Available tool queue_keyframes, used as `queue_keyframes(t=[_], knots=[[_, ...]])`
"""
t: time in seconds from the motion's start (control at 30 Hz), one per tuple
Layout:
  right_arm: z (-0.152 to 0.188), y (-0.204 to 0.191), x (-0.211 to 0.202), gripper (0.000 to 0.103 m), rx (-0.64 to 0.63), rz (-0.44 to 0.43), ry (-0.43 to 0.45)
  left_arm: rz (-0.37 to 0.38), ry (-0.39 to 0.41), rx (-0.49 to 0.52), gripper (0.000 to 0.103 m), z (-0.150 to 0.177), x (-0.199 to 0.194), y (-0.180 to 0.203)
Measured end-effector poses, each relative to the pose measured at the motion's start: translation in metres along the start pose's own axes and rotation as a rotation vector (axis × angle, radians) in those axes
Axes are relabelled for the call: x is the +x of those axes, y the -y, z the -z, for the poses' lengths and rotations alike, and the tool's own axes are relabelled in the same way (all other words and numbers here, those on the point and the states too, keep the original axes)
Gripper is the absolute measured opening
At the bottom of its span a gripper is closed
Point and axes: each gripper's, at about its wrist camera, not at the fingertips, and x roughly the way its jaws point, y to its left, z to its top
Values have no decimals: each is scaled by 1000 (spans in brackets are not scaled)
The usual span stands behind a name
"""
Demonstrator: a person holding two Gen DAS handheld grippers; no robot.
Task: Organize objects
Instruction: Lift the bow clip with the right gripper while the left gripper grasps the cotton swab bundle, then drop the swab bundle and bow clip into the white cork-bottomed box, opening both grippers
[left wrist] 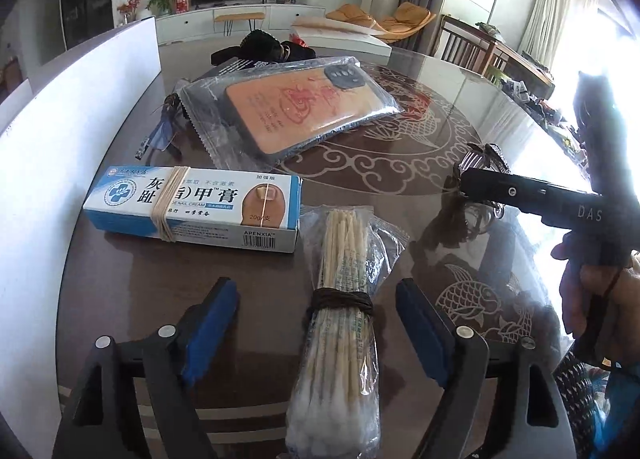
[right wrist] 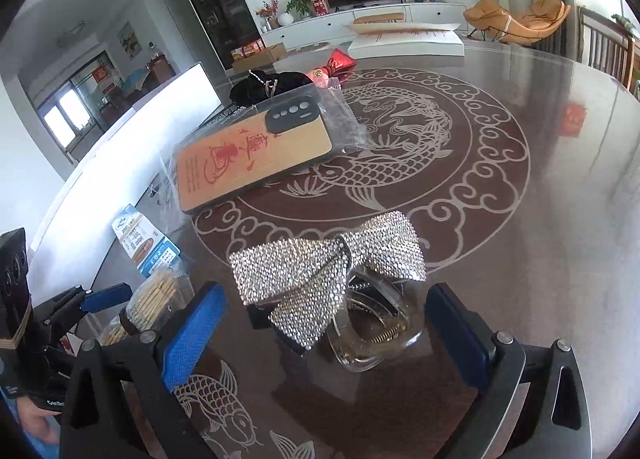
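A bagged bundle of cotton swabs (left wrist: pixel 344 323), tied with a brown band, lies on the glass table between the blue pads of my open left gripper (left wrist: pixel 318 311). A blue-white nail cream box (left wrist: pixel 196 207) lies just beyond, and a bagged orange phone case (left wrist: pixel 296 107) further back. My right gripper (right wrist: pixel 324 323) is open around a rhinestone bow hair clip (right wrist: pixel 328 267) with a clear claw (right wrist: pixel 372 331) resting on the table. The bow also shows in the left wrist view (left wrist: pixel 486 157), at the tip of the right gripper. The swabs (right wrist: pixel 156 295) sit to the right gripper's left.
A white board (left wrist: pixel 80 131) stands along the table's left side. A blue hair clip (left wrist: pixel 164 127), a black pouch (left wrist: pixel 264 45), a red packet (right wrist: pixel 338 61) and a white box (right wrist: pixel 408 41) lie farther back. The table carries a fish pattern (right wrist: pixel 400 163).
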Motion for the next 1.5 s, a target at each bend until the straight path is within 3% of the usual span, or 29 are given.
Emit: queue_keyframes(t=[0.03,0.07,0.3,0.53,0.63,0.73,0.83,0.93,1.0,1.03,1.07,1.17,1.2,1.3,1.5], knots=[[-2,1,1,71,19,1,-7,5,4,18,34,0,-1,2],[-2,3,2,72,39,2,-22,16,5,19,29,1,-3,3],[3,-14,-19,71,10,-8,4,108,102,-89,28,22,-43,-13],[-29,-83,-51,71,-79,-126,83,137,342,-214,28,1,-147,-54],[-50,-136,-58,71,-147,-211,118,72,445,-262,28,-9,-195,-94],[-72,-201,-55,71,-226,-309,126,-50,482,-313,28,-11,-221,-143],[-88,-265,-38,71,-305,-376,109,-162,431,-373,28,-8,-218,-197],[-95,-318,-7,72,-349,-403,63,-272,321,-438,29,-1,-199,-239],[-97,-340,17,77,-338,-425,-8,-336,250,-474,39,4,-186,-257],[-98,-346,30,80,-322,-430,-52,-353,234,-486,54,7,-181,-261],[-98,-348,39,84,-300,-431,-82,-364,234,-494,69,10,-181,-263],[-96,-332,43,92,-257,-434,-71,-378,288,-476,88,16,-185,-252],[-95,-323,41,97,-260,-414,-53,-376,299,-464,90,16,-185,-246],[-88,-285,34,97,-276,-312,-7,-318,310,-417,90,10,-185,-219],[-57,-175,35,97,-272,-26,1,-90,351,-237,90,-4,-189,-114]])
